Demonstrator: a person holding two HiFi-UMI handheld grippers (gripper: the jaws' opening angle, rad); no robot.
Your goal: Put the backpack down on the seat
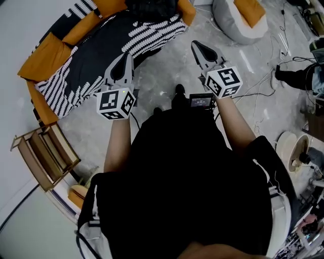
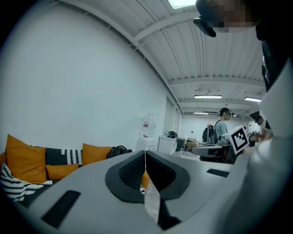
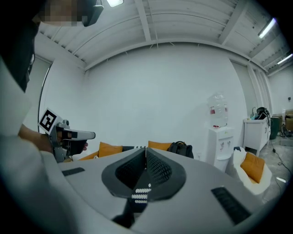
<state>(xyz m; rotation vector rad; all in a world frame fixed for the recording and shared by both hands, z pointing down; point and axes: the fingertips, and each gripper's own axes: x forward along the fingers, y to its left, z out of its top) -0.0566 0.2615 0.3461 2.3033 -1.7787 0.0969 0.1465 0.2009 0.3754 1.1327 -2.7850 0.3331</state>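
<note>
A black backpack [image 1: 151, 7] sits at the far end of the sofa [image 1: 96, 55], which has a black-and-white striped cover and orange cushions. The backpack [image 2: 118, 151] shows small ahead in the left gripper view, and the backpack [image 3: 181, 148] lies beyond the jaws in the right gripper view. My left gripper [image 1: 125, 57] hangs over the sofa's front edge, shut and holding nothing. My right gripper [image 1: 197, 46] is over the bare floor beside the sofa, also shut and holding nothing. Both point towards the sofa, well short of the backpack.
A grey beanbag [image 1: 237, 21] with an orange cushion lies to the right of the sofa. A wooden rack [image 1: 43, 154] stands at my left. Cables [image 1: 263, 86] trail over the floor on the right. A water dispenser [image 3: 219, 135] stands by the wall. A person [image 2: 223, 123] stands at distant desks.
</note>
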